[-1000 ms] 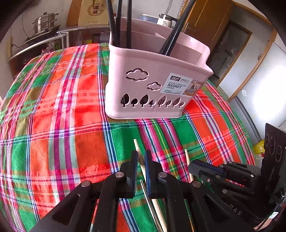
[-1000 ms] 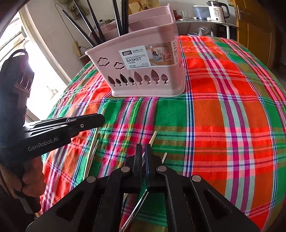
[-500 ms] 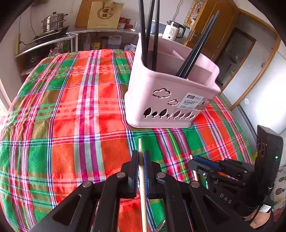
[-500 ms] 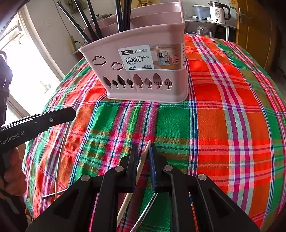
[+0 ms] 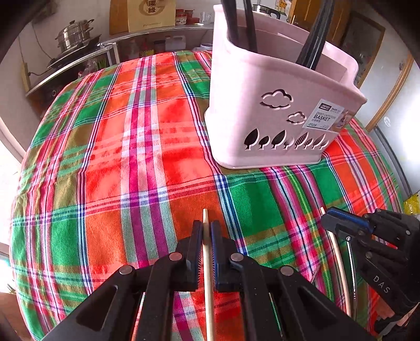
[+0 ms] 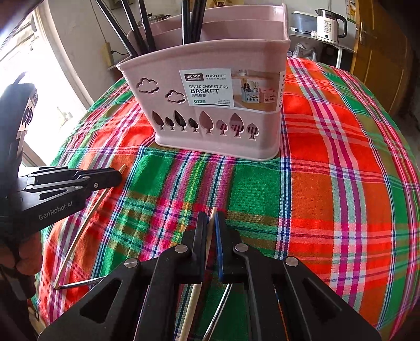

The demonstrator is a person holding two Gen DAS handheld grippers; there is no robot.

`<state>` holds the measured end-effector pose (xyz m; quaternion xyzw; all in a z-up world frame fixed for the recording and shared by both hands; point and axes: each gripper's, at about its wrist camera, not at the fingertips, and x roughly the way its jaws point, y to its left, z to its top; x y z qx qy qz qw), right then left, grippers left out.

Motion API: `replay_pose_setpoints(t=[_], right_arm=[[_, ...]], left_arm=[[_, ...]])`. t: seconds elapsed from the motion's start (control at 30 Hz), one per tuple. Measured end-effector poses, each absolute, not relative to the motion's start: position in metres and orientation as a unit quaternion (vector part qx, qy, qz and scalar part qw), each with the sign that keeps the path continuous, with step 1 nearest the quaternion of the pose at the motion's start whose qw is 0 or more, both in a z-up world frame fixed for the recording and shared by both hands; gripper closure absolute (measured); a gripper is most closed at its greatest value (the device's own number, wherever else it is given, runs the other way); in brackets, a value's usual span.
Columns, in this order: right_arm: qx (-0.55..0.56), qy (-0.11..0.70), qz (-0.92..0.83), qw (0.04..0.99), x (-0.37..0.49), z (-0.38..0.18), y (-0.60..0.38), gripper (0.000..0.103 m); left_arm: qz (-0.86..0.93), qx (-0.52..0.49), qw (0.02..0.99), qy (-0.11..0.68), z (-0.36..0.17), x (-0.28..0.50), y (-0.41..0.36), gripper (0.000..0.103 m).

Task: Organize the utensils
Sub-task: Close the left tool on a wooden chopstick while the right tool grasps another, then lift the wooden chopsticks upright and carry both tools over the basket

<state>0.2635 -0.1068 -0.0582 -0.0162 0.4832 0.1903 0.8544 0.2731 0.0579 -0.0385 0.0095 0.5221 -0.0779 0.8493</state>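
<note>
The left gripper (image 5: 206, 233) is clamping a wooden chopstick (image 5: 208, 275). The right gripper (image 6: 211, 225) is pinching another wooden chopstick (image 6: 194, 296) — both facing the pink basket (image 6: 210, 105) (black chopsticks (image 6: 193, 21) inside).

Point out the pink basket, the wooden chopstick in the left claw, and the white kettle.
pink basket (image 6: 168, 123), right wrist view, front wall below the cloud cutouts.
wooden chopstick (image 5: 205, 219), left wrist view, tip protruding past the left claw.
white kettle (image 6: 329, 26), right wrist view, body.

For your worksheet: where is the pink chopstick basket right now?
The pink chopstick basket stands upright on the plaid tablecloth, ahead of both grippers, with black chopsticks inside.
</note>
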Motion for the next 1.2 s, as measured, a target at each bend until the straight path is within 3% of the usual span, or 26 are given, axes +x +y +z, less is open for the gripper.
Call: replay_pose_setpoints(t=[0.37,0.87,1.2], right_arm=[[-0.005,0.464,0.212,0.860,0.257,-0.041,-0.113,0.098],[0.010,0.336,0.241,0.910,0.227,0.065,-0.133,0.099],[0.013,0.288,0.248,0.925,0.207,0.090,-0.145,0.099]], left_arm=[[-0.079,0.010,0.856,0.510,-0.031,0.271,0.057,0.099],[-0.109,-0.013,0.926,0.362,0.112,0.217,0.067,0.099],[-0.115,-0.018,0.936,0.331,0.135,0.200,0.070,0.099]])
